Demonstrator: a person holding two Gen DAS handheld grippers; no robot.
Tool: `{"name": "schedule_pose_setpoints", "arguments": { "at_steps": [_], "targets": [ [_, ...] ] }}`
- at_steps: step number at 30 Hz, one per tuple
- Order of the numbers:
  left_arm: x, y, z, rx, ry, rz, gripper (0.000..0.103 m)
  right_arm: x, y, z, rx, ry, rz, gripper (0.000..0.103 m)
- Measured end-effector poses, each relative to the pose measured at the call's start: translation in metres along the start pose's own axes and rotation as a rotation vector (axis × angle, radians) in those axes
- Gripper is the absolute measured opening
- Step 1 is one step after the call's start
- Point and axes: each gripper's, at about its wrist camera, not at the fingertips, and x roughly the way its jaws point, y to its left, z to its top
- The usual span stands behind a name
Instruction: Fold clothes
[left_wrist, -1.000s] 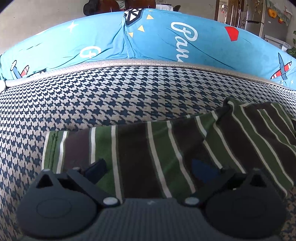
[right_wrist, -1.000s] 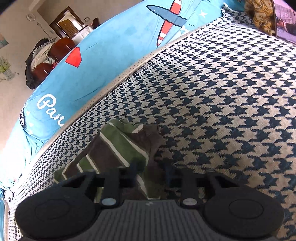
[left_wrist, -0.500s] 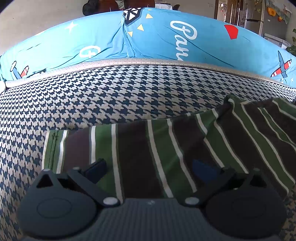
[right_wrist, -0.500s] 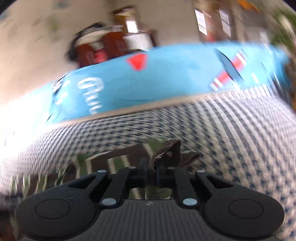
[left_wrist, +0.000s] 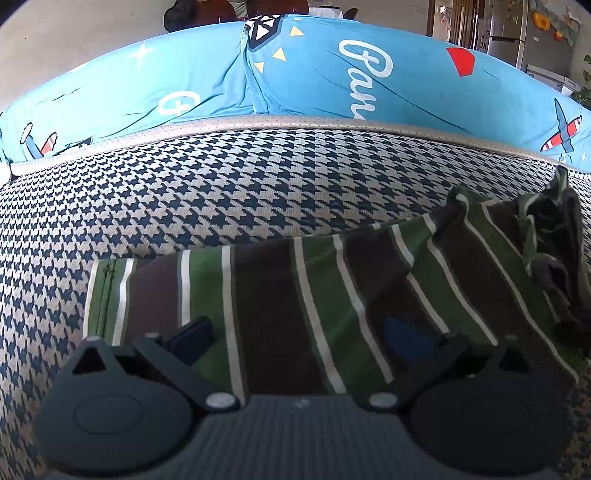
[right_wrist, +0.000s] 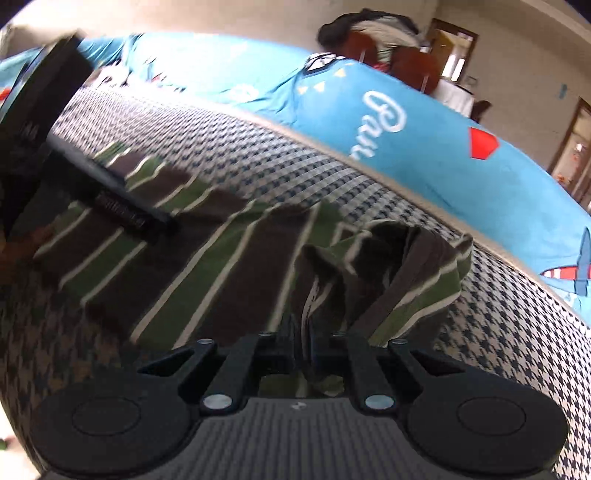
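A garment with green, brown and white stripes (left_wrist: 303, 295) lies on the houndstooth cushion (left_wrist: 221, 206). My left gripper (left_wrist: 299, 332) is open, its fingers spread wide and resting on the flat left part of the garment. My right gripper (right_wrist: 303, 332) is shut on the garment's right end (right_wrist: 406, 273) and holds that bunched fabric lifted over the flat part. The lifted bunch shows at the right edge of the left wrist view (left_wrist: 550, 243). The left gripper also shows in the right wrist view (right_wrist: 110, 192) at the upper left.
Blue printed back cushions (left_wrist: 332, 77) line the far side of the seat. The houndstooth seat (right_wrist: 517, 332) extends to the right of the garment. A room with chairs (right_wrist: 388, 48) and doors lies behind the sofa.
My right gripper closed on the garment's right end, lifted it and swung leftward over the garment. The left gripper stayed still and open.
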Motion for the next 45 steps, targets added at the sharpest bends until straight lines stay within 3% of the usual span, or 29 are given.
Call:
{"name": "schedule_pose_setpoints", "arguments": {
  "at_steps": [4, 7, 9, 12, 14, 19, 23, 27, 30, 31, 34, 40, 45],
  "targets": [
    [0.001, 0.000, 0.001, 0.000, 0.002, -0.002, 0.103, 0.001, -0.001, 0.001, -0.015, 0.015, 0.007, 0.013],
    [0.002, 0.001, 0.000, 0.000, 0.003, -0.003, 0.103, -0.010, -0.009, 0.007, 0.047, -0.009, 0.070, 0.017],
    [0.003, 0.002, 0.001, 0.000, 0.003, -0.002, 0.103, -0.018, -0.012, 0.012, 0.067, -0.027, 0.083, 0.025],
    [0.003, 0.003, 0.000, 0.003, 0.002, -0.002, 0.103, -0.030, -0.020, 0.018, 0.115, -0.074, 0.100, 0.027],
    [0.003, 0.004, 0.000, 0.002, 0.001, -0.001, 0.103, -0.037, -0.028, 0.021, 0.174, -0.115, 0.065, 0.033],
    [0.006, 0.005, 0.000, 0.008, -0.002, 0.002, 0.103, -0.022, -0.042, 0.026, 0.277, -0.110, -0.161, 0.036],
    [0.007, 0.005, -0.001, 0.006, 0.002, -0.004, 0.103, -0.002, -0.048, 0.031, 0.330, -0.075, -0.198, 0.038],
    [0.007, 0.005, 0.000, 0.006, 0.003, -0.007, 0.103, 0.020, -0.041, 0.036, 0.298, -0.039, -0.281, 0.041],
    [0.008, 0.007, 0.000, 0.003, 0.005, -0.009, 0.103, 0.029, -0.040, 0.035, 0.283, -0.026, -0.332, 0.037],
    [0.008, 0.009, 0.000, 0.001, 0.006, -0.009, 0.103, 0.030, -0.040, 0.034, 0.286, -0.024, -0.334, 0.022],
    [0.009, 0.011, 0.000, 0.000, 0.006, -0.008, 0.103, 0.026, -0.040, 0.032, 0.295, -0.021, -0.338, 0.010],
    [0.009, 0.014, -0.003, -0.002, 0.004, -0.005, 0.103, 0.003, -0.025, 0.040, 0.244, -0.116, -0.219, 0.009],
    [0.008, 0.011, -0.007, -0.003, 0.003, -0.003, 0.103, 0.020, -0.004, 0.043, 0.120, -0.092, -0.145, 0.009]
  ]
}}
